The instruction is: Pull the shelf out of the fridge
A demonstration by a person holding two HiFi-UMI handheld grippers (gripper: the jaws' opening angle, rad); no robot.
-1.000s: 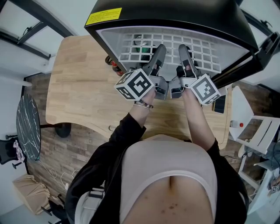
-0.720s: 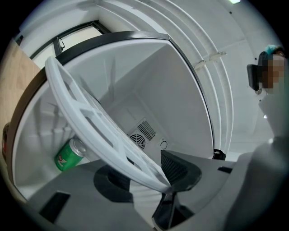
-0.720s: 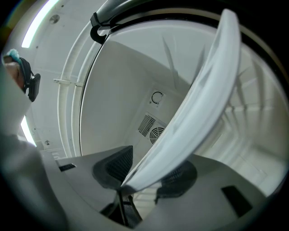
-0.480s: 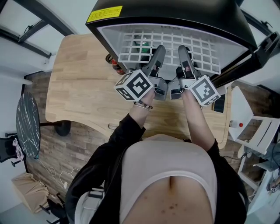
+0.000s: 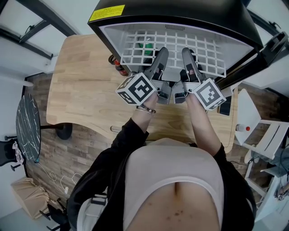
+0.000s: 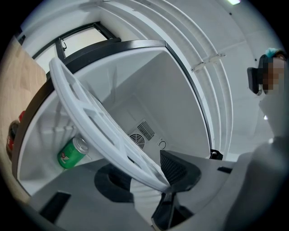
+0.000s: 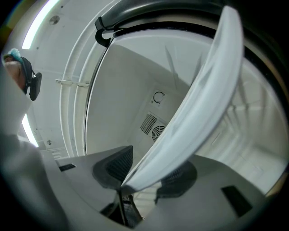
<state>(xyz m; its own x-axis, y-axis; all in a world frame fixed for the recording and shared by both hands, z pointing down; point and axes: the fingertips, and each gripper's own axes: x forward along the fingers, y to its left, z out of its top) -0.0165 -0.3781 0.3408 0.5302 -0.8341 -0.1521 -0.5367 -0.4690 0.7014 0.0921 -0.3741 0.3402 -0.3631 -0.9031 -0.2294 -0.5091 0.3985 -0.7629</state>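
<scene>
Left gripper (image 5: 160, 55) is clamped on the front rim of the shelf (image 5: 205, 50). In the left gripper view the white rim (image 6: 97, 119) runs diagonally from upper left down into the jaws (image 6: 168, 182), pinched between the two pads. Right gripper (image 5: 187, 55) is the same: its jaws (image 7: 133, 182) are closed on the shelf rim (image 7: 198, 106), which sweeps from upper right to lower centre of that view.

Head view:
- Shelf is a white grid, upper centre of frame, sitting in the open mouth of the fridge (image 5: 180, 13), with its front edge on the person's side.
- Both grippers sit side by side at mid-rim, left one just left of centre and right one just right of it, close but not touching at the tips.
- Fridge stands on a wooden table (image 5: 81, 94).

Green can (image 6: 71, 153) lies inside the fridge under the shelf, at lower left of the left gripper view. It also shows through the grid in the head view (image 5: 145, 45). A vent grille (image 7: 153, 126) is on the back wall of the fridge.
</scene>
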